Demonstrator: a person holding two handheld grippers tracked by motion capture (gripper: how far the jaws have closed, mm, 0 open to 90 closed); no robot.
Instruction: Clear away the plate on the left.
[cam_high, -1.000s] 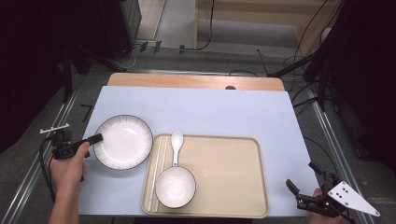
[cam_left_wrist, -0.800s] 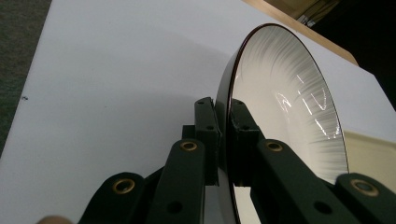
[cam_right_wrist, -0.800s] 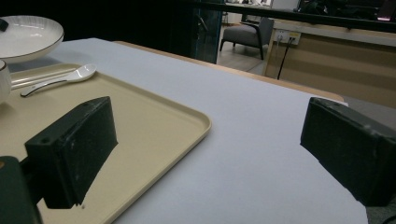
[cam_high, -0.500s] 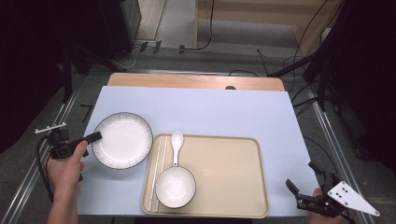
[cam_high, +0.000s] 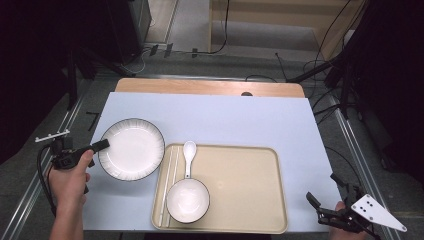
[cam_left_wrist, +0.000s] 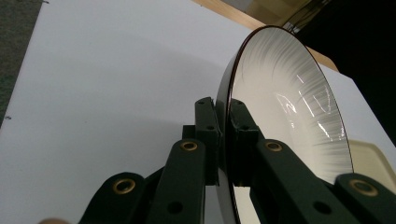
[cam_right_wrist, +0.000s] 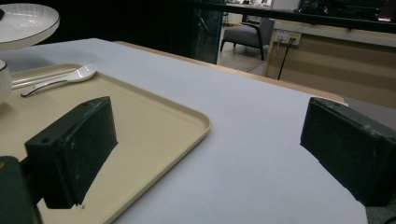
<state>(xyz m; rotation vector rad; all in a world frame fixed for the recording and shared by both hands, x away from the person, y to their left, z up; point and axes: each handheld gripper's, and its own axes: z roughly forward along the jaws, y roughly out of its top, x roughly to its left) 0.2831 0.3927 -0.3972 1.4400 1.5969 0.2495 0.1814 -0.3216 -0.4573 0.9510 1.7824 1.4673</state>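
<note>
My left tool (cam_high: 100, 145) is clamped on the plate (cam_high: 132, 149) — jaws pinched tight on the rim at its left edge, one jaw on top, one under, as the left gripper view shows close up (cam_left_wrist: 223, 135). The plate (cam_left_wrist: 285, 107) is round, white inside w/ fine grey streaks running in from the edge toward the centre, and a thin dark line round the rim. It's shallow, glossy — light glints off the inner slope. From the high view it sits over the left part of the table (cam_high: 240, 115), just beside the tray (cam_high: 250, 220), its right edge about touching the tray's left rim; can't tell whether it rests flat or is lifted a bit. In the right gripper view the plate (cam_right_wrist: 25, 23) shows far off at top left, above the tray's far end.

On the tray: a small white bowl (cam_high: 187, 200) w/ a dark rim near the front left corner, a white spoon (cam_high: 189, 156) lying behind it w/ its handle toward the bowl, and a pair of pale chopsticks (cam_high: 167, 185) along the left rim.

My right tool (cam_high: 325, 206) is at the table's front right corner, well apart from the tray's things — jaws wide apart, nothing between them (cam_right_wrist: 205, 158).
</note>
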